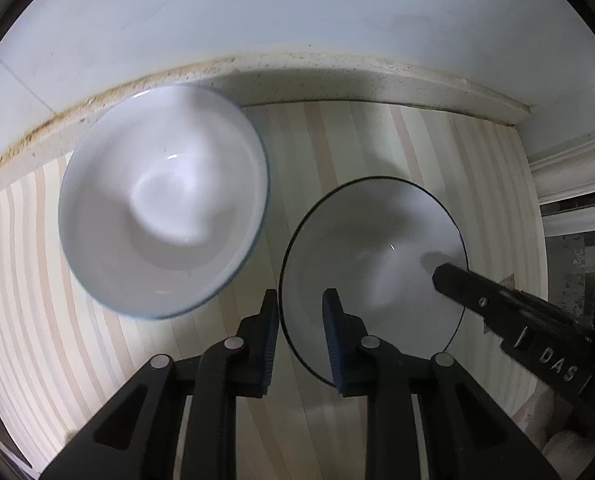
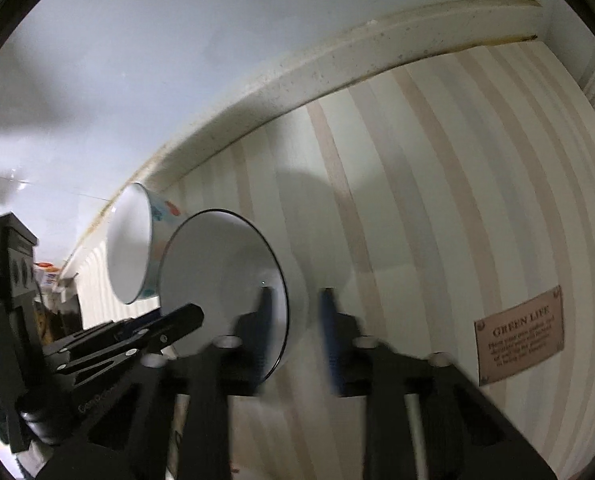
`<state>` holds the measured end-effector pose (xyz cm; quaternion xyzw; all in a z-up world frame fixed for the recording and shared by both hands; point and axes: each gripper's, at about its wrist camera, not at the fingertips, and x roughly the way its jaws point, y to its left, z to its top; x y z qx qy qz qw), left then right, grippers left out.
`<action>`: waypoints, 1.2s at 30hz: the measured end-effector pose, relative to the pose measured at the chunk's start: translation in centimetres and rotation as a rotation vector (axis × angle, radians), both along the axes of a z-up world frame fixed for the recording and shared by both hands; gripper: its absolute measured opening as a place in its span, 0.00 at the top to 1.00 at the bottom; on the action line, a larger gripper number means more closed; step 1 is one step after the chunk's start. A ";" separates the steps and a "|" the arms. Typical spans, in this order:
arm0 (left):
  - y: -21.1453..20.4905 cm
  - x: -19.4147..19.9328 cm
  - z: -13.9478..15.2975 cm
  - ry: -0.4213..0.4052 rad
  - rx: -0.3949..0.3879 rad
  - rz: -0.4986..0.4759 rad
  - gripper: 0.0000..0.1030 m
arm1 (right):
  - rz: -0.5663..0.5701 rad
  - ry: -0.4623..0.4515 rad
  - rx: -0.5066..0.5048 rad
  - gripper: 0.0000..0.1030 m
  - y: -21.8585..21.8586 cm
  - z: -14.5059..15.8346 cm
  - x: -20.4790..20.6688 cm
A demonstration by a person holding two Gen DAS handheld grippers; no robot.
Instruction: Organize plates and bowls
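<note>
Left wrist view: white bowl (image 1: 373,256) with thin black rim, held by both claws

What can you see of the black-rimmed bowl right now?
The black-rimmed bowl is white and glossy like glazed ceramic, with a thin black line round its rim. It is empty and mouth-up. It is over the striped surface, apart from the blue-rimmed bowl beside it. The left gripper is closed on one side of its rim and the right gripper on the opposite side, each with one finger inside and one outside. Whether it rests on the surface is unclear.
</note>
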<state>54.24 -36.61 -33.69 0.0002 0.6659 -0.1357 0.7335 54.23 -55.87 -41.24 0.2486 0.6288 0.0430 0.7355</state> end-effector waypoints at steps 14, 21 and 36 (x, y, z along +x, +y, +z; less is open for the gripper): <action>0.2 -1.8 2.3 -0.036 -0.008 -0.023 0.82 | 0.035 -0.025 -0.036 0.89 1.1 1.5 -1.0; 0.9 -4.2 5.4 -0.076 -0.031 -0.031 0.82 | 0.043 -0.059 -0.035 0.89 1.9 4.4 -3.5; 3.3 -13.2 9.3 -0.110 -0.035 -0.109 0.82 | 0.046 -0.095 -0.024 0.89 4.0 10.4 -13.6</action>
